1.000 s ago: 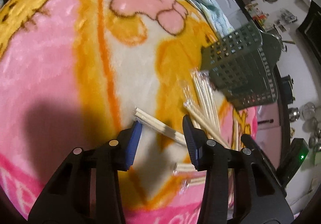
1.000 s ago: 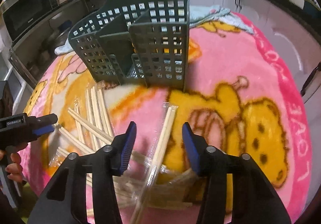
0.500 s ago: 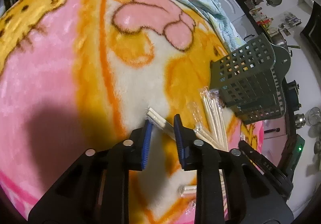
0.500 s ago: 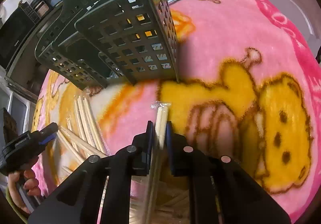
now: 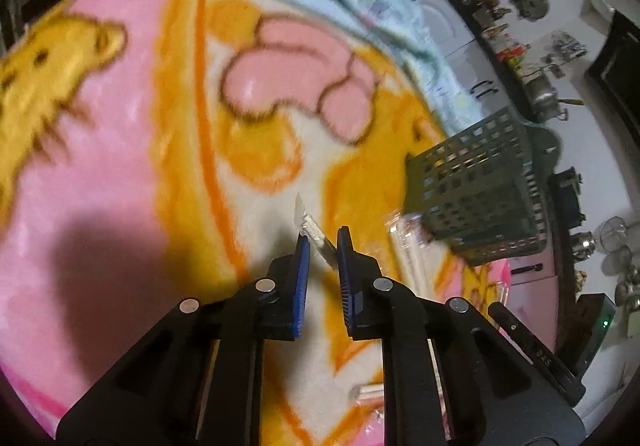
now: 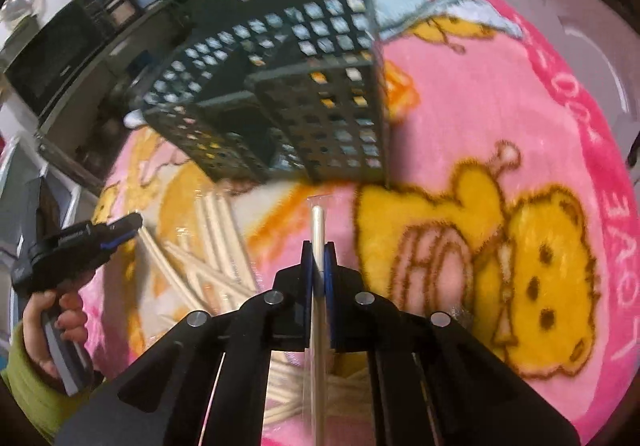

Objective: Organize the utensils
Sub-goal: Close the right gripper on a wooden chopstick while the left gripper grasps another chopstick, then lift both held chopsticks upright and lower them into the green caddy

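Dark basket (image 6: 304,94) near blanket edge, bare blanket (image 6: 460,118) rightward

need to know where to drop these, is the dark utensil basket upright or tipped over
Upright. In the right wrist view the basket stands on the pink blanket with its open compartments facing up; the left wrist view shows its lattice walls rising from the blanket.

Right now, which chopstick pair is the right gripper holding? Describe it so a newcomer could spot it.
Find the dark slotted utensil basket on the pink cartoon blanket. Just in front of it, one clear-wrapped chopstick pair sticks straight up between the right gripper pads. Unlike the loose pile lying to its left, it points at the basket.
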`<state>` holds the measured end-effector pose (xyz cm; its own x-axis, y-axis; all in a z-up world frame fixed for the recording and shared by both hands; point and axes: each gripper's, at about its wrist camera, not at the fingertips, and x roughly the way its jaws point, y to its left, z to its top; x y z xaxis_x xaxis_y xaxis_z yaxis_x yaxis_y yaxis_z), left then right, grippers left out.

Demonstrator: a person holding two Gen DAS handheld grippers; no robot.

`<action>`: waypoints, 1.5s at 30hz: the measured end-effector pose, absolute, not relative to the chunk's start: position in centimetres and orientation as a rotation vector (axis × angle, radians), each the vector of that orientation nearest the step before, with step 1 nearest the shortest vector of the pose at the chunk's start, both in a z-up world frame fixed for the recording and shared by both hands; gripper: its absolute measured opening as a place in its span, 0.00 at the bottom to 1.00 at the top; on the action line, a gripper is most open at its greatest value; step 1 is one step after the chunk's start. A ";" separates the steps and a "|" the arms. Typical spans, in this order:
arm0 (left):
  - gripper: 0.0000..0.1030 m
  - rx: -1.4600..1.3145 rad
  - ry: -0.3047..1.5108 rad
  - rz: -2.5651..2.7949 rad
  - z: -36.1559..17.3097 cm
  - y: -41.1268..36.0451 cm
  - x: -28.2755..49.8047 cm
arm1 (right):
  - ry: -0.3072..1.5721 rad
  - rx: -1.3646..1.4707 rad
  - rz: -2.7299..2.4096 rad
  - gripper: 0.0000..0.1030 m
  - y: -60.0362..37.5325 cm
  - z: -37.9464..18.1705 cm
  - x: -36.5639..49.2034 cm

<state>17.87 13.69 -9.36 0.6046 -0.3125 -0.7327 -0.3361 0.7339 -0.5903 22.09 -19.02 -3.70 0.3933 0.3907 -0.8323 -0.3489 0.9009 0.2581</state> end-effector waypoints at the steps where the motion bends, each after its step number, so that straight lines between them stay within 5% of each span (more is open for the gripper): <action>1: 0.08 -0.758 0.926 -0.001 -8.5 13.7 17.7 | 1.052 0.035 0.479 0.06 -18.9 -3.1 21.7; 31: 0.02 -0.338 0.490 -0.278 13.5 3.8 18.4 | 0.259 0.090 0.556 0.05 -19.7 15.2 18.2; 45: 0.02 -0.202 0.387 -0.201 16.8 3.5 22.4 | 0.081 0.071 0.438 0.05 -18.7 17.5 23.6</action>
